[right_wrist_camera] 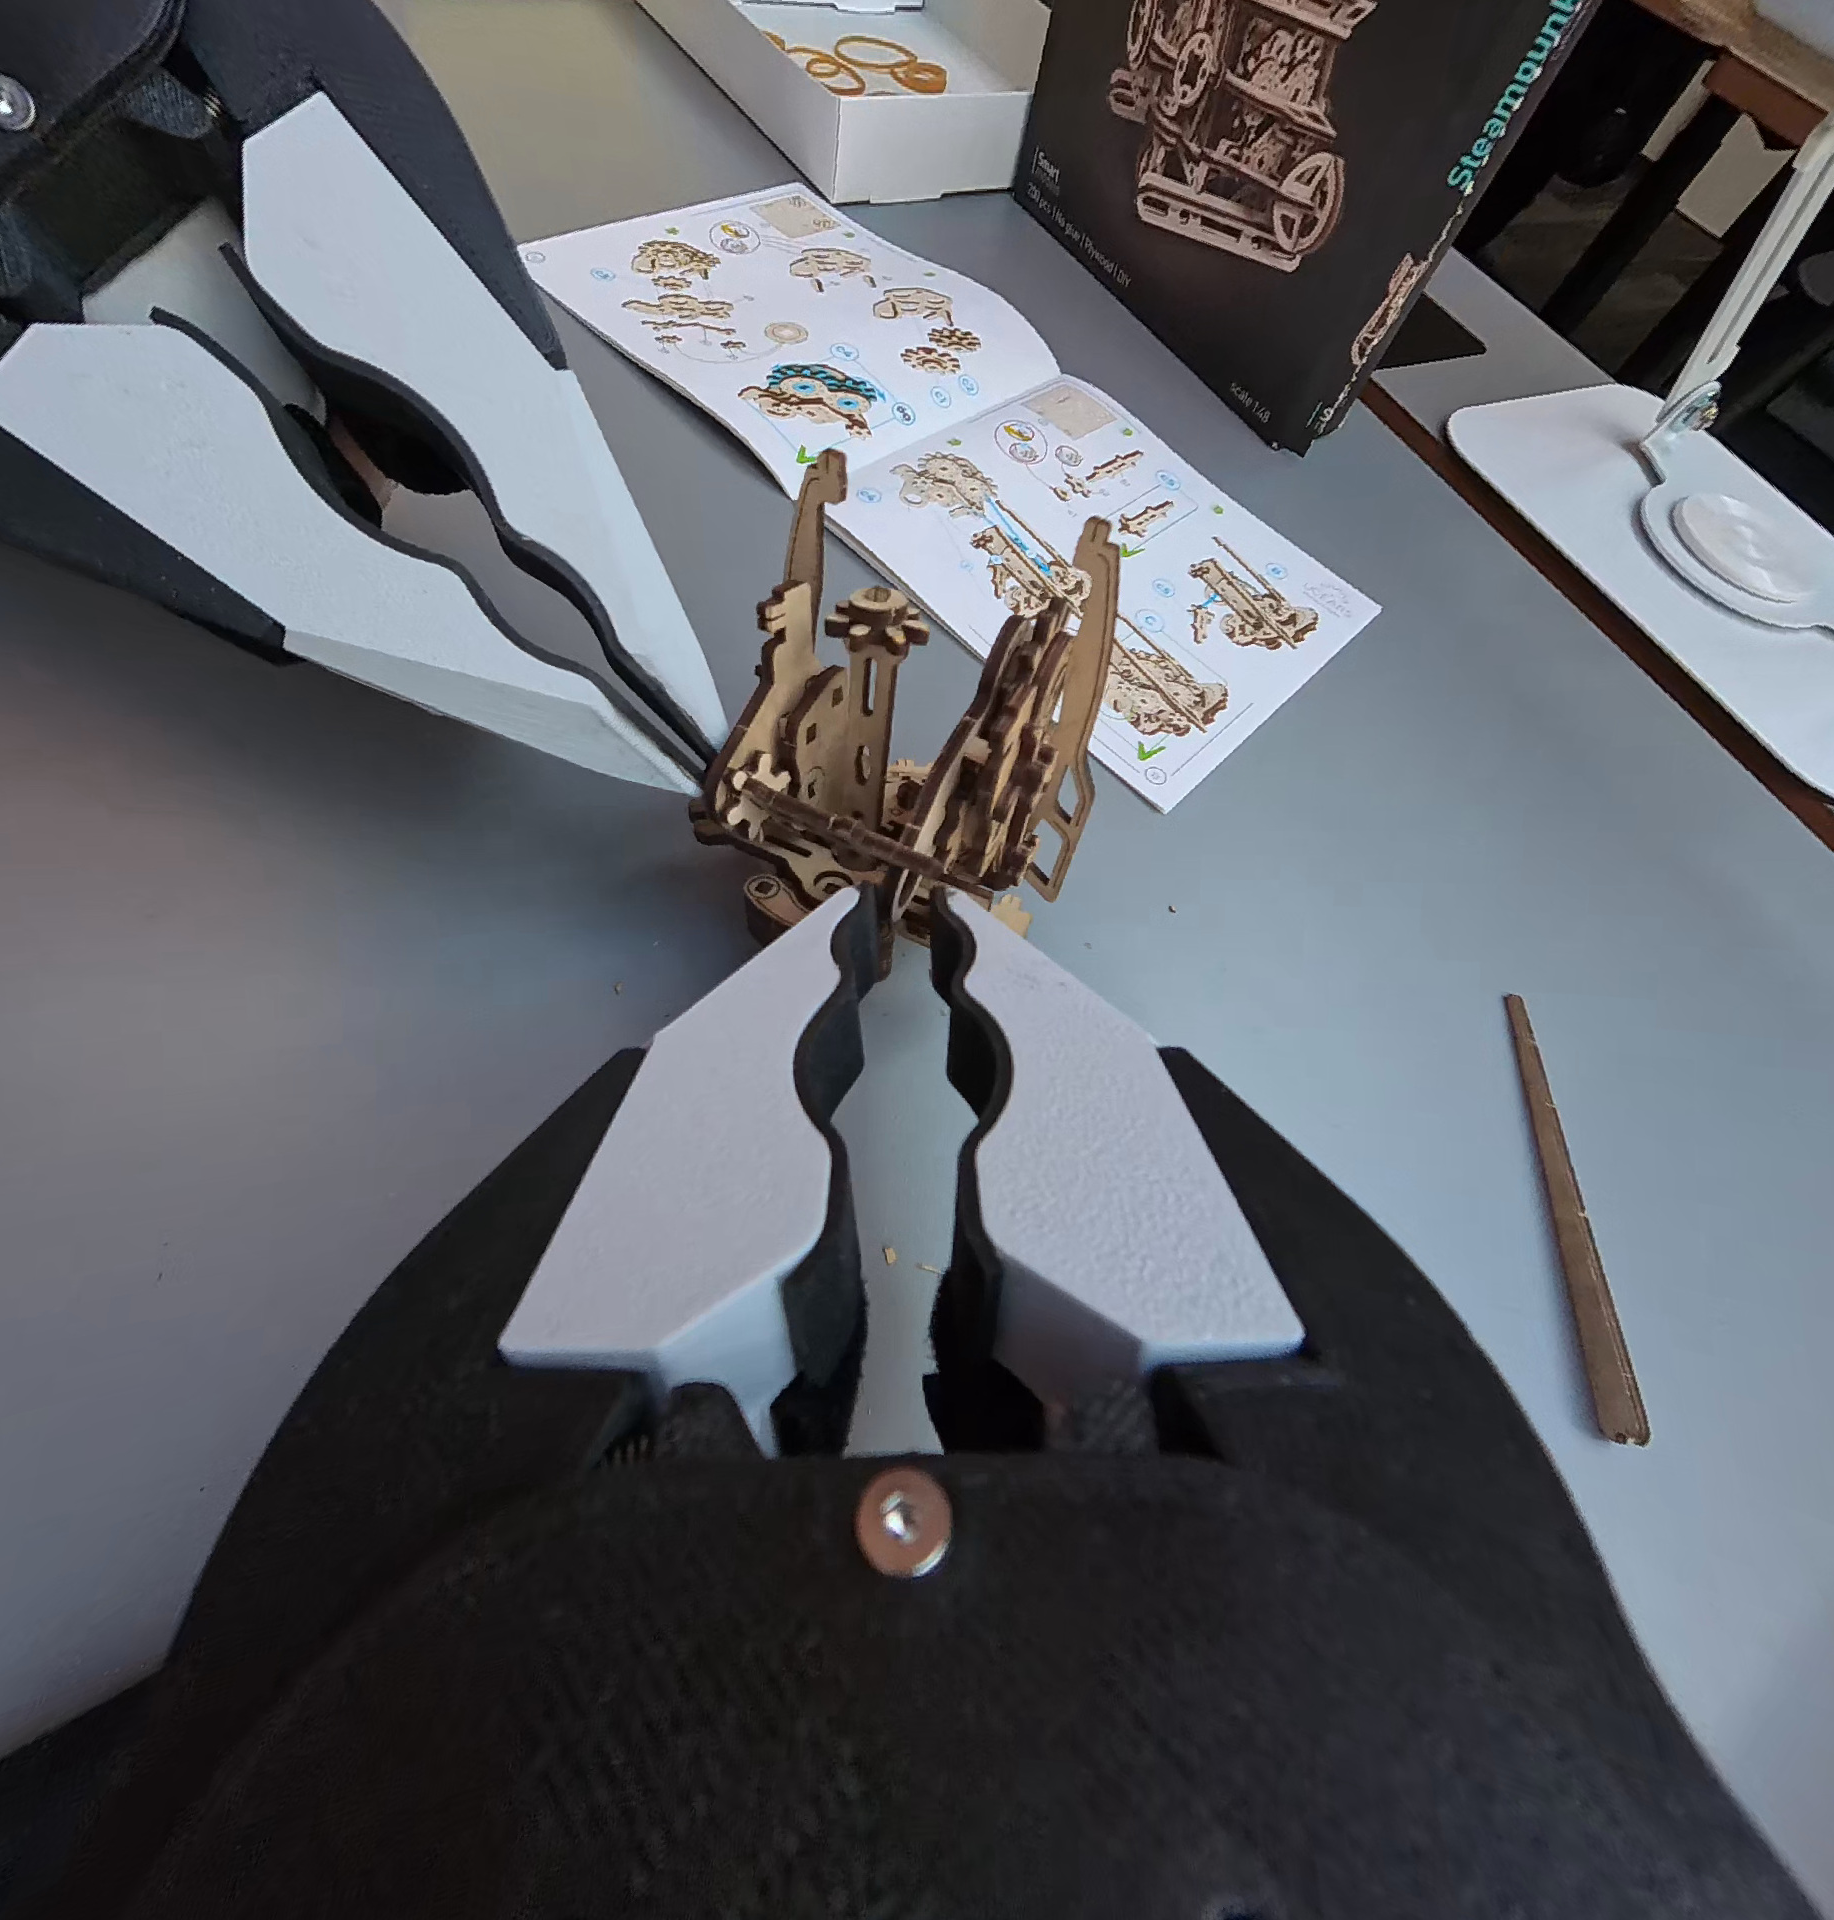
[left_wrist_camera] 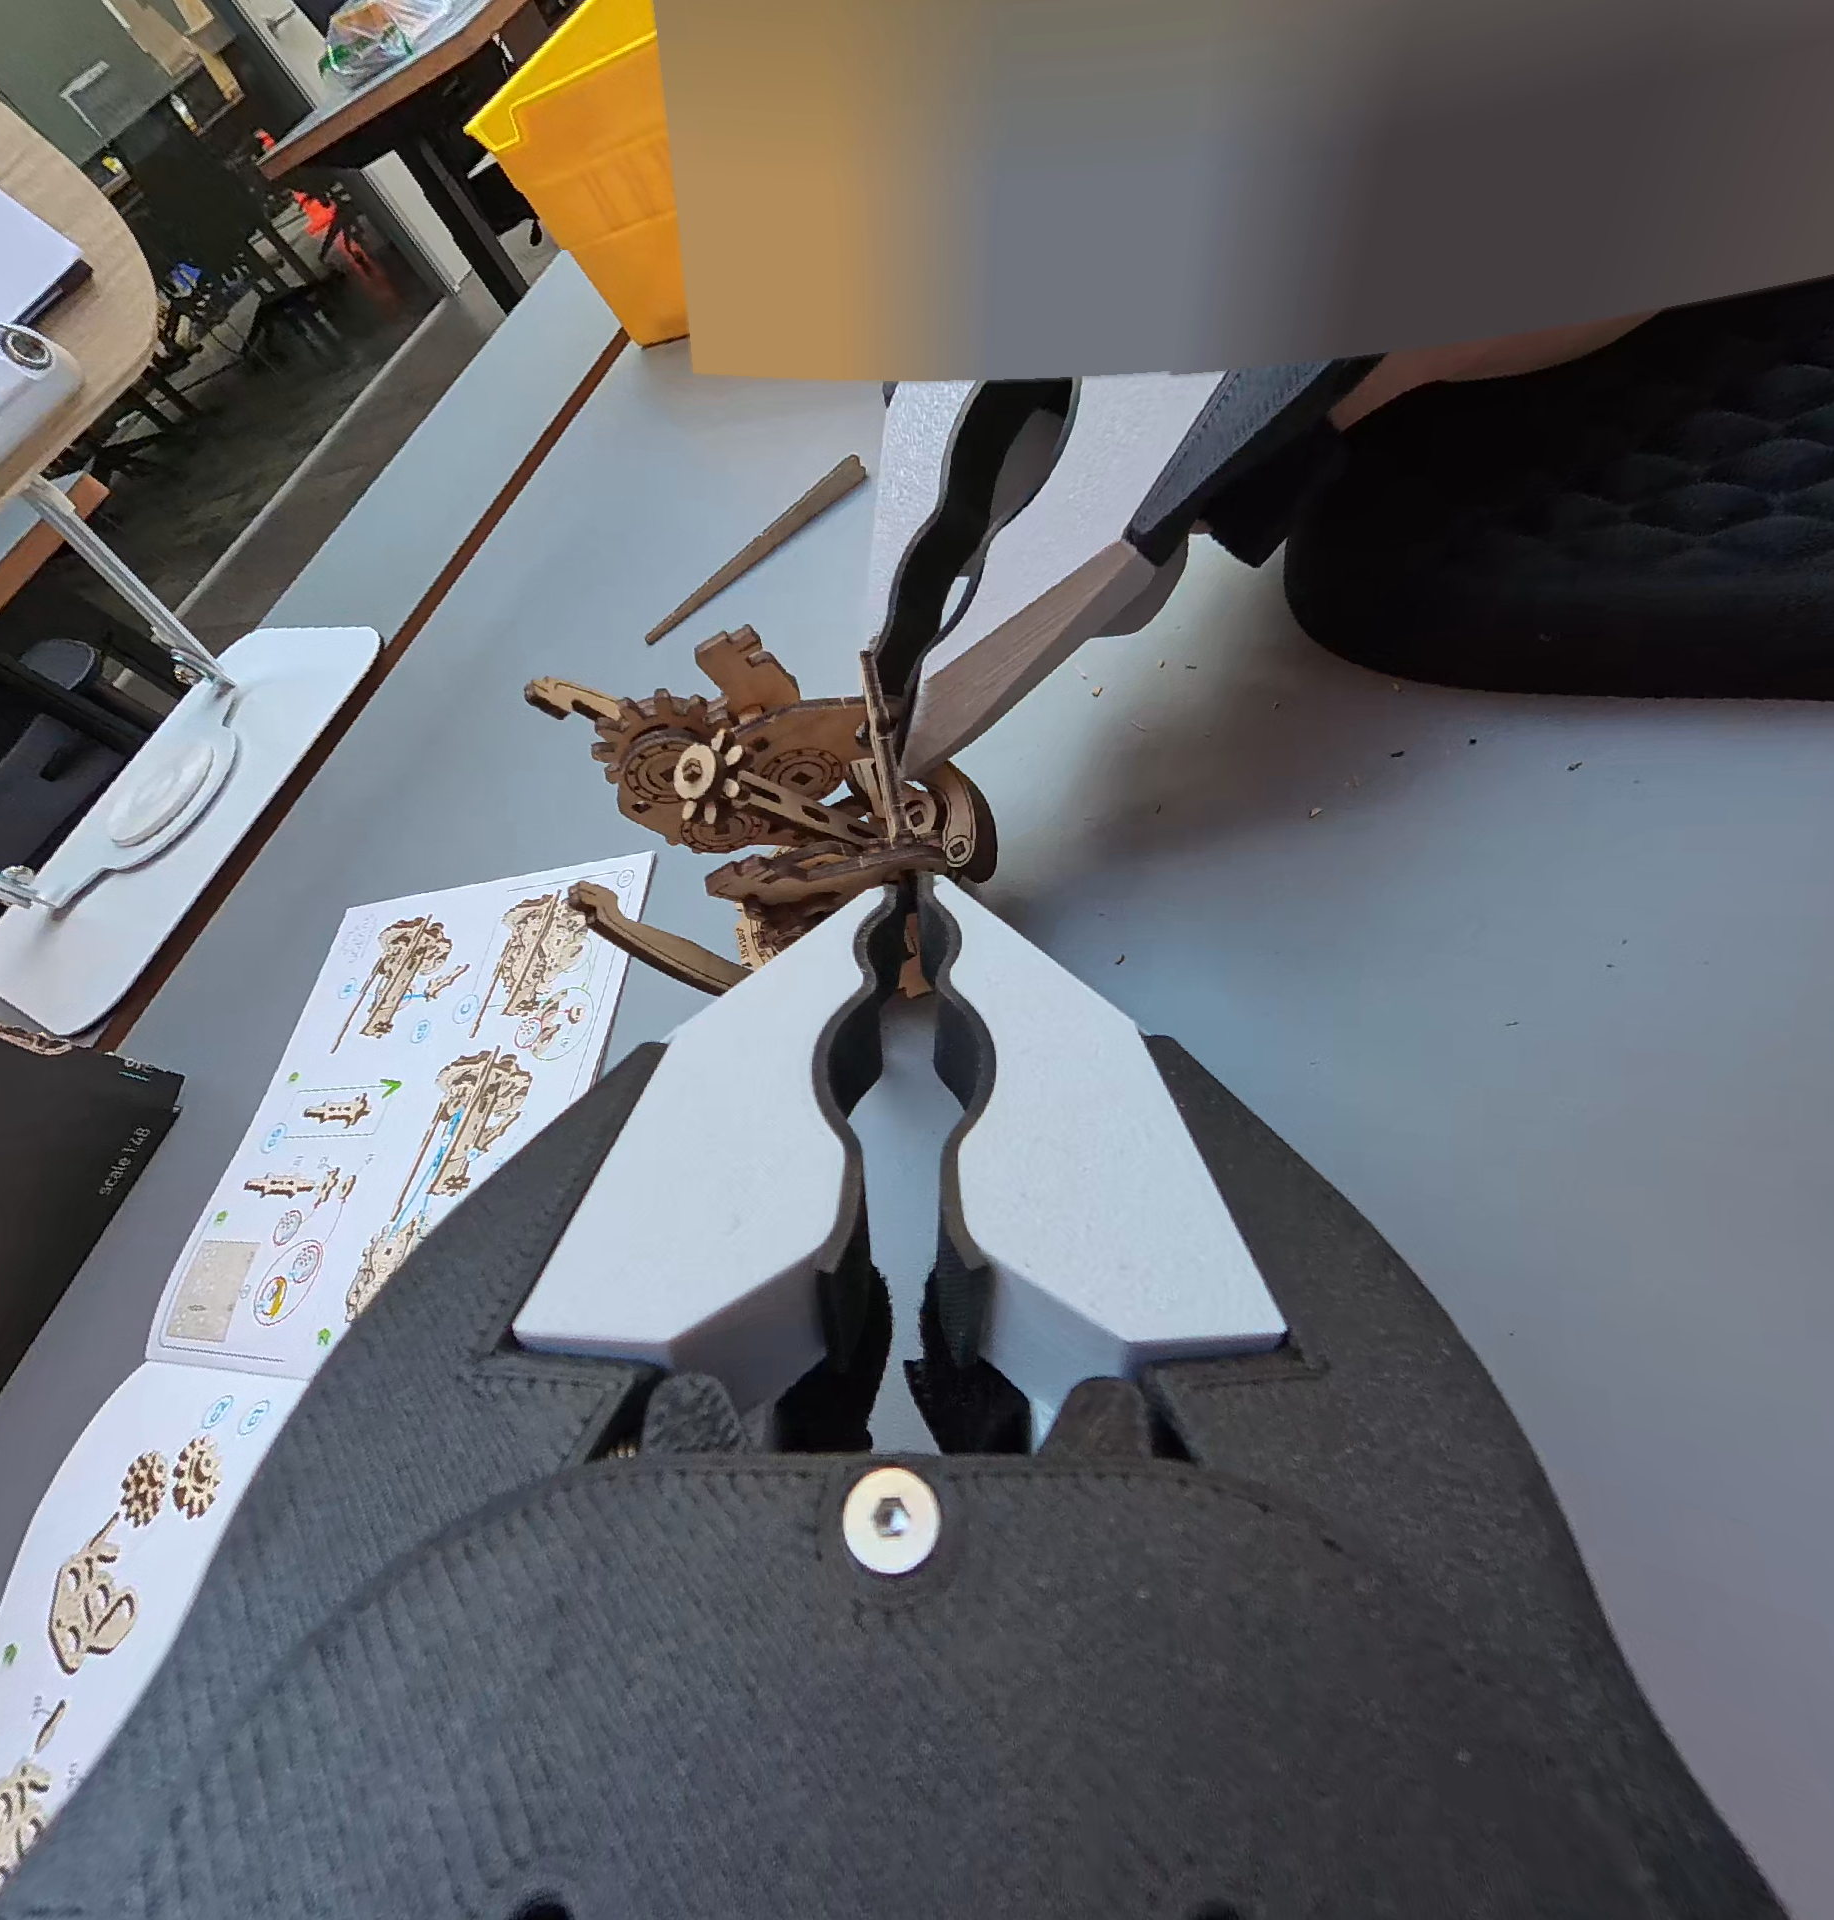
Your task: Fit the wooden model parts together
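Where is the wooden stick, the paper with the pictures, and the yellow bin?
wooden stick (right_wrist_camera: 1573, 1216), right wrist view, mid-shaft.
instruction booklet (right_wrist_camera: 892, 343), right wrist view, open page.
yellow bin (left_wrist_camera: 591, 166), left wrist view, side wall.

On the counter (right_wrist_camera: 269, 1039), the wooden model (right_wrist_camera: 892, 748) is placed centrally; the instruction booklet (right_wrist_camera: 892, 416) is laid at 12 o'clock, the wooden stick (right_wrist_camera: 1573, 1216) at 4 o'clock.

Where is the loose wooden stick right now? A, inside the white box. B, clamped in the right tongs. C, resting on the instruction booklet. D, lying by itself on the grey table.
D: the wooden stick lies flat on the bare grey table, apart from the wooden model, the instruction booklet and both tongs.
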Action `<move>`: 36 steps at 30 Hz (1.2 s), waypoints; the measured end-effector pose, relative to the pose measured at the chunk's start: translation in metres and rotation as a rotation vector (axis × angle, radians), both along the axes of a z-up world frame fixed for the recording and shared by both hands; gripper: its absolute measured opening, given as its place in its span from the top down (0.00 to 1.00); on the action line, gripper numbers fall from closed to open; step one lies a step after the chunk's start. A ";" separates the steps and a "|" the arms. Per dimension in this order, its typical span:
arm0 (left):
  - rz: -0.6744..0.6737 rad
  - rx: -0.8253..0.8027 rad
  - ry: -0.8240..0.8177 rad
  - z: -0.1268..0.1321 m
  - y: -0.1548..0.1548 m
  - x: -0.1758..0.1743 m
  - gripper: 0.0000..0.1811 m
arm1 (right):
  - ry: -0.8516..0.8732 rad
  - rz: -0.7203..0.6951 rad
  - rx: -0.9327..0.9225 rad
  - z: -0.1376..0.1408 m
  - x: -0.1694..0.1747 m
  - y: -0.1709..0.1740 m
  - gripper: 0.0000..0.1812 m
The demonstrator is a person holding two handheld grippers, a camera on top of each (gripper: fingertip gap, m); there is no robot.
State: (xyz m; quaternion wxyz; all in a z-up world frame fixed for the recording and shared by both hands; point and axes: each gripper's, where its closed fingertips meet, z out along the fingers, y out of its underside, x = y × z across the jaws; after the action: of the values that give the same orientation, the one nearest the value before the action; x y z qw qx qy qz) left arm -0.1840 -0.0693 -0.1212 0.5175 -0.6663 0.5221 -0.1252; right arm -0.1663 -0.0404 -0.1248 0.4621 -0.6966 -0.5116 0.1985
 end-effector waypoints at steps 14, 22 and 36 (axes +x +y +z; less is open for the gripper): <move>-0.009 -0.007 -0.015 0.001 -0.001 0.001 1.00 | 0.021 0.011 -0.020 0.002 0.000 -0.001 0.97; -0.006 -0.023 -0.034 0.002 -0.001 0.000 1.00 | 0.025 0.010 -0.022 0.003 -0.001 -0.001 0.97; -0.002 -0.014 -0.034 0.004 0.000 0.000 1.00 | 0.033 0.009 -0.017 0.004 -0.001 -0.001 0.98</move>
State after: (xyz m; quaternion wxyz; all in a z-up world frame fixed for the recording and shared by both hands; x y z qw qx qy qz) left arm -0.1843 -0.0693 -0.1177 0.5216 -0.6671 0.5129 -0.1406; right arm -0.1677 -0.0411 -0.1205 0.4635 -0.6950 -0.5053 0.2163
